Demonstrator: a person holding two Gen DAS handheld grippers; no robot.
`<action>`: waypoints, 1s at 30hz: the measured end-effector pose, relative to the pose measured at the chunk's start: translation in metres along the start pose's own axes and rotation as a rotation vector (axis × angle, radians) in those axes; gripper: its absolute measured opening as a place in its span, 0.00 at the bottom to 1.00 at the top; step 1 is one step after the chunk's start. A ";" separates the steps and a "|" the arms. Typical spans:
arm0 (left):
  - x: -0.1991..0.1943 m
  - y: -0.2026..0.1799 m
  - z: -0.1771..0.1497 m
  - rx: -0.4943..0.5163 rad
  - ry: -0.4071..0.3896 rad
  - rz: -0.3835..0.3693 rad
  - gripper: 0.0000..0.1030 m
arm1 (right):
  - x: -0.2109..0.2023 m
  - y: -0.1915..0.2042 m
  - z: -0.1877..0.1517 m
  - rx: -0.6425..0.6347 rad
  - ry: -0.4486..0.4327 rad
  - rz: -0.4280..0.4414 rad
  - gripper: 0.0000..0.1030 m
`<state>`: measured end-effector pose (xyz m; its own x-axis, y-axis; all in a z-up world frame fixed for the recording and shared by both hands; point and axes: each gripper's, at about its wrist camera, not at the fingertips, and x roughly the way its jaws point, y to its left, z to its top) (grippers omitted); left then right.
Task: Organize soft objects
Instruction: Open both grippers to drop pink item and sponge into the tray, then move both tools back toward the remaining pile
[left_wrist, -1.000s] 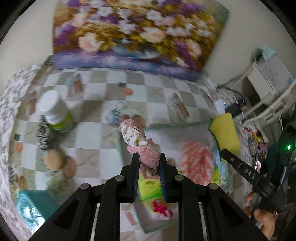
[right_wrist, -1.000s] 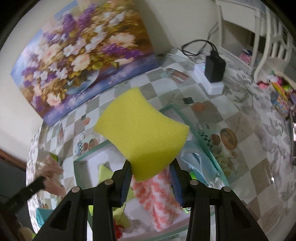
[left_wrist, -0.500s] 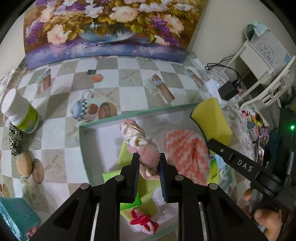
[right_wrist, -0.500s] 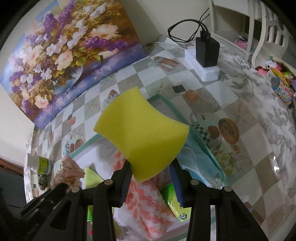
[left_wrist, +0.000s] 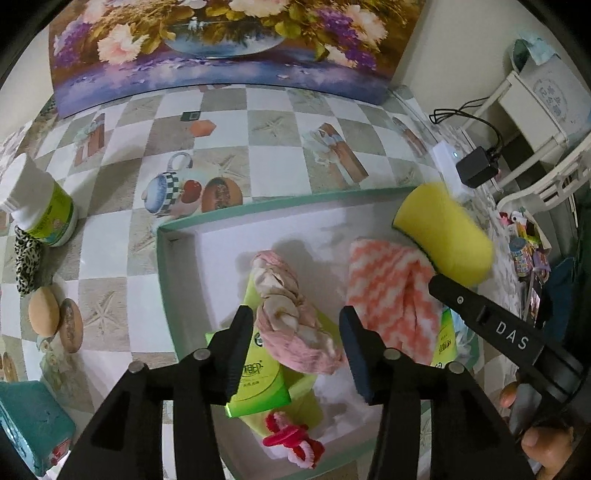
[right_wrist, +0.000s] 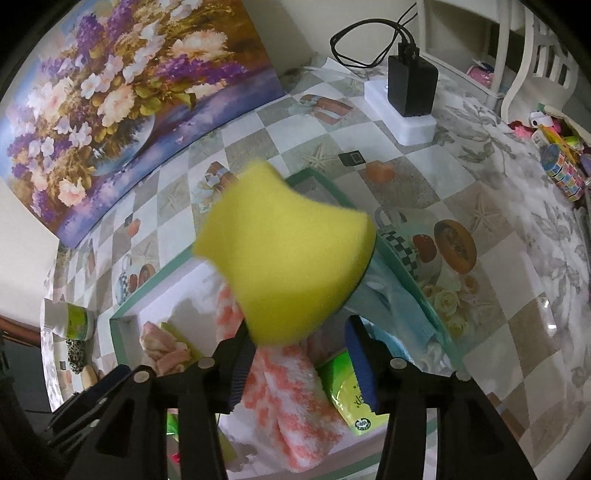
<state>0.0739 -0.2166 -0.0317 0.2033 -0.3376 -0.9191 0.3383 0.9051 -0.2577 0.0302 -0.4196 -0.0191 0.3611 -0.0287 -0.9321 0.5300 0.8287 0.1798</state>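
A white tray with a teal rim (left_wrist: 258, 206) lies on the checked tablecloth. My left gripper (left_wrist: 297, 347) hangs over it, jaws opening. Between them a pink knotted cloth (left_wrist: 291, 321) rests on a green tissue pack (left_wrist: 258, 373), and the pads no longer press it. My right gripper (right_wrist: 299, 354) is also opening over the tray's right part. The yellow sponge (right_wrist: 288, 258) is blurred just above its fingertips, with a gap at the right pad. In the left wrist view the sponge (left_wrist: 447, 236) shows above an orange-and-white fluffy cloth (left_wrist: 391, 288).
A red-and-pink hair tie (left_wrist: 291, 439) lies at the tray's near edge. Left of the tray stand a white jar (left_wrist: 40, 210), a leopard-print piece (left_wrist: 26, 258), a round puff (left_wrist: 43, 310) and a teal box (left_wrist: 29, 432). A black charger (right_wrist: 410, 85) sits at the back right.
Both grippers sank toward the tray and their jaws spread. The pink cloth went from pinched to lying on the green pack. The sponge went from squeezed to loose and blurred.
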 end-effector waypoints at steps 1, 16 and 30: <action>-0.001 0.001 0.001 -0.005 0.000 0.001 0.53 | 0.000 0.001 0.000 -0.002 0.004 -0.005 0.55; -0.036 0.015 0.010 -0.059 -0.077 0.042 0.88 | -0.027 0.016 0.001 -0.063 -0.014 -0.073 0.77; -0.050 0.062 0.014 -0.177 -0.051 0.131 0.96 | -0.048 0.035 0.001 -0.144 -0.063 -0.129 1.00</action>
<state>0.0974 -0.1468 0.0025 0.2823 -0.2229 -0.9331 0.1399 0.9718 -0.1898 0.0319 -0.3896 0.0325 0.3468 -0.1710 -0.9222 0.4613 0.8872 0.0090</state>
